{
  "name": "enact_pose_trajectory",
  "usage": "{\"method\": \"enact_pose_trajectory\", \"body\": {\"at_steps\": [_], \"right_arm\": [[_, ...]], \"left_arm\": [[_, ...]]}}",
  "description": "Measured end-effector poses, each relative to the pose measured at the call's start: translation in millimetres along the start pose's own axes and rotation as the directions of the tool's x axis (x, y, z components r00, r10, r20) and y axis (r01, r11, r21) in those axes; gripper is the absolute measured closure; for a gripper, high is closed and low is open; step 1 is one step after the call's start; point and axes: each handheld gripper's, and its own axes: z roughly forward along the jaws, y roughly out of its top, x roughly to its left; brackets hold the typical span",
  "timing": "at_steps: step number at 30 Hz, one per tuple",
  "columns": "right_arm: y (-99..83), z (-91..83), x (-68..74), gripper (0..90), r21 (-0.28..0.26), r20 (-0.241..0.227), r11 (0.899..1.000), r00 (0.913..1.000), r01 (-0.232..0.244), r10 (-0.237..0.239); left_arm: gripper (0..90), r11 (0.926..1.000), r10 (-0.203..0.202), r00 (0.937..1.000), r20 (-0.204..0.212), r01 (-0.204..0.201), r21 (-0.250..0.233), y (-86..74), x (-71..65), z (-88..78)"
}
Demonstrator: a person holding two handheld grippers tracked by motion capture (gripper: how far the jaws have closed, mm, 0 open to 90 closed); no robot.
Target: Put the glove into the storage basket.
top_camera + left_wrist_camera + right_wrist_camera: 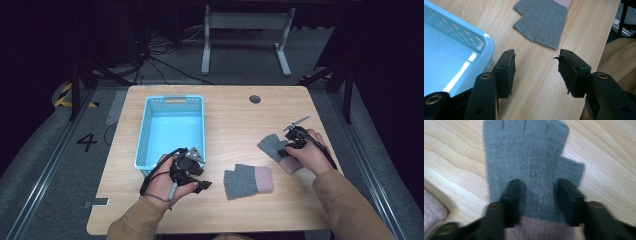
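**A:** Report the work surface and the room

**B:** I am working at a light wooden table with rounded corners and a round cable hole near its far edge. Grey floor surrounds it; a white table frame stands on the floor beyond, with dark cables beside it. The rest of the room is dark. A blue perforated basket sits on the left half of the table

**A:** State of my left gripper?

**B:** My left gripper rests low at the near right corner of the basket. Its jaws stand moderately apart with bare wood between them; they hold nothing. In the left gripper view the basket rim lies just beside one jaw

**A:** State of my right gripper?

**B:** My right gripper points down at the right side of the table onto a grey glove with a pink cuff. In the right gripper view the jaws straddle the glove just above the cuff, with knit between them. That view is blurred, so whether the pads press the fabric I cannot tell

**A:** Location of the second glove?

**B:** A matching glove lies flat near the front edge, between my two hands, well apart from the first. Its cuff points right, and it is touched by neither gripper
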Motion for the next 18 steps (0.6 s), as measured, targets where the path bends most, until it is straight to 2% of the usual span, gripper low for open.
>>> {"method": "enact_pose_trajectory", "body": {"at_steps": [2,4,9,12,18], "right_arm": [[-0.3,-0.9,0.3,74.4,0.000,-0.001,1.000,1.0000,0.005,-0.005],[-0.2,-2.0,0.4,76.5,-0.001,-0.007,1.000,1.0000,0.007,-0.007],[0.2,-9.7,0.0,77.4,-0.039,-0.028,0.999,0.9996,0.001,-0.002],[0.9,-22.2,-1.0,77.4,-0.086,-0.043,0.996,0.9990,-0.012,0.008],[0.6,-37.9,-1.8,77.2,-0.132,-0.057,0.991,0.9982,-0.023,0.015]], "left_arm": [[48.6,1.0000,-0.004,1.0000,0.000,0.004,-0.004,-0.5,0.3,0.0],[48.6,1.0000,-0.004,1.0000,0.000,0.004,-0.003,-0.5,0.9,0.1],[48.7,1.0000,-0.003,1.0000,0.001,0.003,-0.005,0.2,2.2,-0.2],[48.7,0.9999,-0.006,1.0000,0.003,0.006,-0.009,0.7,2.1,-0.3],[48.6,0.9999,0.008,0.9999,0.007,-0.008,-0.008,3.6,1.4,-0.2]]}}
